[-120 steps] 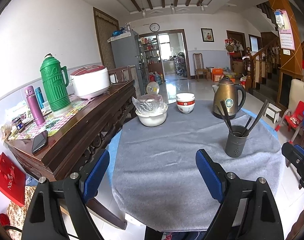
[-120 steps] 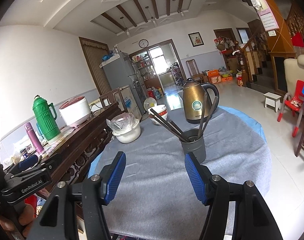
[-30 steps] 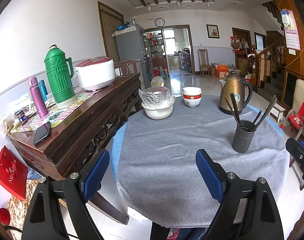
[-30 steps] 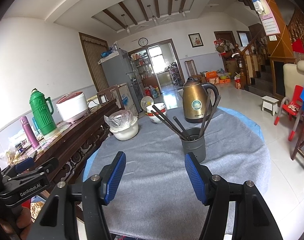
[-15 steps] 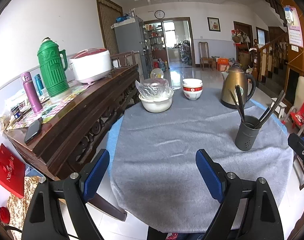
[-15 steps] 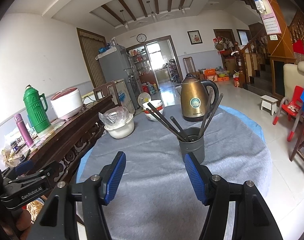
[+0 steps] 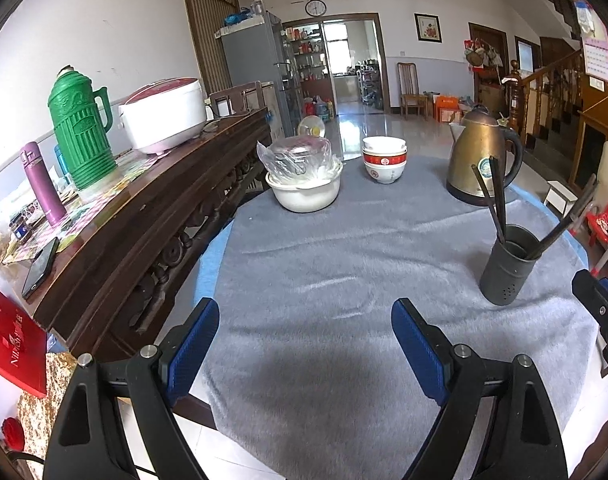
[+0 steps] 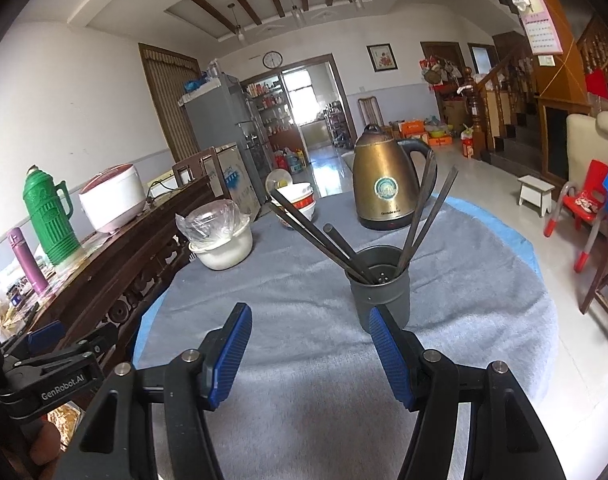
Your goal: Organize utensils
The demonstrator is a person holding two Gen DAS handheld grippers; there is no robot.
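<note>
Utensil tips hidden inside dark holder (image 8: 379,286), about five dark sticks (image 8: 315,236) – count uncertain, left gripper (image 7: 304,344) wide open, empty, right gripper (image 8: 309,354) parted, empty, two stacked bowls (image 7: 384,159) far.

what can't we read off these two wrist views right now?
- Lower ends of the dark chopsticks: inside the dark grey cylindrical holder, both views.
- Contents of the white bowl: crumpled clear plastic covers it, both views.
- Right tool: in the left view only a piece shows, cut by the right edge.
- Grey-cloth round table: near edge hidden behind the left tool.
</note>
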